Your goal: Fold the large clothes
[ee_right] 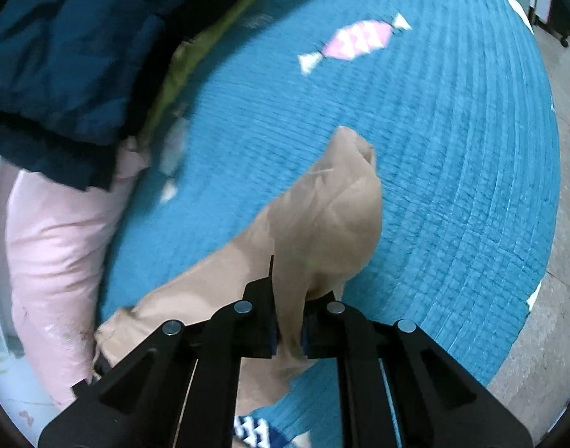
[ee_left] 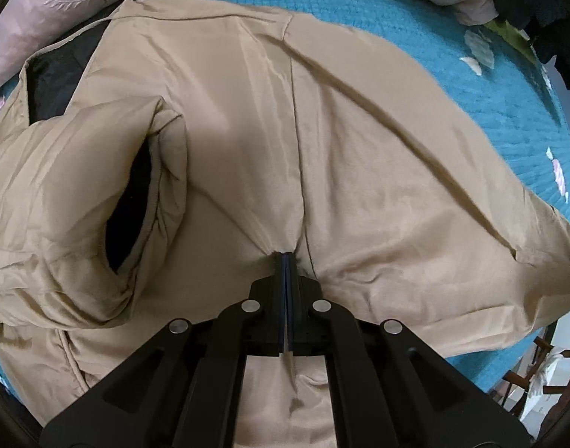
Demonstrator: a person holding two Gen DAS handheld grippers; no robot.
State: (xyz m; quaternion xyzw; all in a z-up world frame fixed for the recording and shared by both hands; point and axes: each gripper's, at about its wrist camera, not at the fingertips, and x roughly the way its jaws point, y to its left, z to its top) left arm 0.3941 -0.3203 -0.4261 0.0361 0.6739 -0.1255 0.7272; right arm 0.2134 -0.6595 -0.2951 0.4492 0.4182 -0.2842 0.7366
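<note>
A tan jacket (ee_left: 247,142) lies spread across a bed covered by a teal quilt (ee_left: 452,86), one sleeve (ee_left: 109,201) folded inward over the body with its dark lining showing at the cuff. The left gripper (ee_left: 286,257) points down onto the jacket beside a lengthwise seam, fingers together; whether fabric is pinched between them cannot be told. The right gripper (ee_right: 288,321) has its fingers clamped on a bunched part of the jacket (ee_right: 322,224), raised clear of the quilt (ee_right: 452,149). The cloth appears thin, soft and smooth; it is likely light but bulky, will sag between grasp points, and may slide out of a shallow pinch. Seams, hem and cuff probably offer the firmest hold. A pink pillow (ee_right: 57,246) and a dark blue padded garment (ee_right: 68,59) sit at the bed's far side, near the jacket; both could crowd a fold laid that way. The bed's edge and floor (ee_right: 553,298) lie close on the other side.
</note>
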